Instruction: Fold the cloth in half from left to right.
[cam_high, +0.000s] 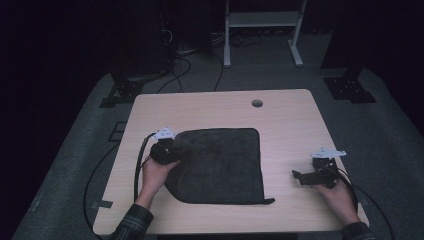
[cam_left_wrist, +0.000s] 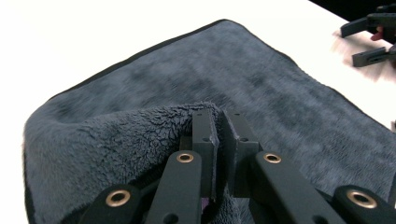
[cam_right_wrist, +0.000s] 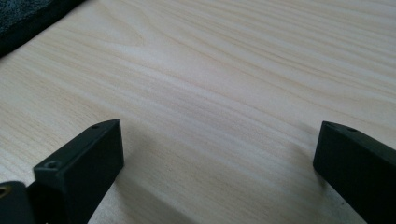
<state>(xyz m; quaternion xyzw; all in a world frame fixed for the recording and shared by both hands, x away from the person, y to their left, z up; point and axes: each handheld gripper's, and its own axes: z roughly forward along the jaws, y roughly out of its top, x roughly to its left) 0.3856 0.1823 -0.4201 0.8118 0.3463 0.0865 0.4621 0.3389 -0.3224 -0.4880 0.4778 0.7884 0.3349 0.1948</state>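
Observation:
A dark grey fleecy cloth (cam_high: 222, 167) lies spread on the light wooden table (cam_high: 290, 125). My left gripper (cam_high: 172, 148) is at the cloth's left edge, shut on a fold of it. In the left gripper view the jaws stand nearly together at the gripper (cam_left_wrist: 218, 122), with the cloth (cam_left_wrist: 140, 135) pinched and lifted into a ridge to their left. My right gripper (cam_high: 298, 176) rests near the table's right front, open, its fingertips pointing left toward the cloth. In the right gripper view its two fingers (cam_right_wrist: 88, 158) stand wide apart over bare wood, with a cloth corner (cam_right_wrist: 28, 14) at the top left.
A round cable hole (cam_high: 257, 103) sits near the table's far edge. Cables trail from both grippers off the table sides. Behind the table stand a white metal frame (cam_high: 262, 30) and dark stands on a grey floor. My right gripper (cam_left_wrist: 369, 32) shows far off in the left gripper view.

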